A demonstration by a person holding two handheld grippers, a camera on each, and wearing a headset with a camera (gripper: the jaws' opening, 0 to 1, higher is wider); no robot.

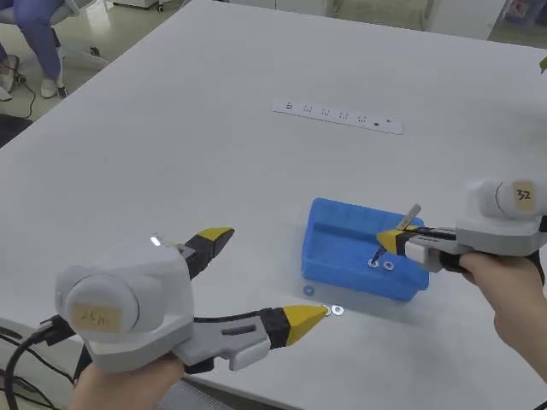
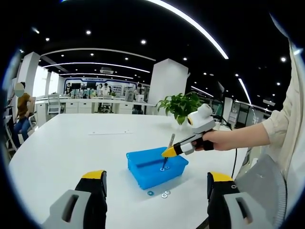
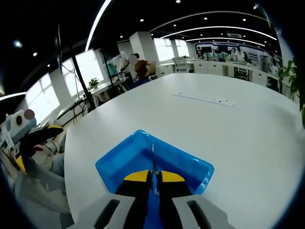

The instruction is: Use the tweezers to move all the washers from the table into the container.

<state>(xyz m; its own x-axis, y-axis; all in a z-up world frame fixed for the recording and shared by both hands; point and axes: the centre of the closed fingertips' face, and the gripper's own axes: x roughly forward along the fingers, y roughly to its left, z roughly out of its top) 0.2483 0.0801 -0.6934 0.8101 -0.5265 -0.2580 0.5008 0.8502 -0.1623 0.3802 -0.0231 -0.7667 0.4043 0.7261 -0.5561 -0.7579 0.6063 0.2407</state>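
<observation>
A blue container sits on the white table, and two washers lie on its floor. My right gripper hovers over the container's right side, shut on thin metal tweezers. The tweezers slant down so their tips reach the container floor beside those washers. In the right gripper view the tweezers stand up between the closed yellow jaws, over the container. Three washers lie on the table just in front of the container. My left gripper is held open to their left, with nothing in it.
A white power strip lies on the far part of the table. A seated person is off the table's far left corner. A potted plant stands beyond the table's right side.
</observation>
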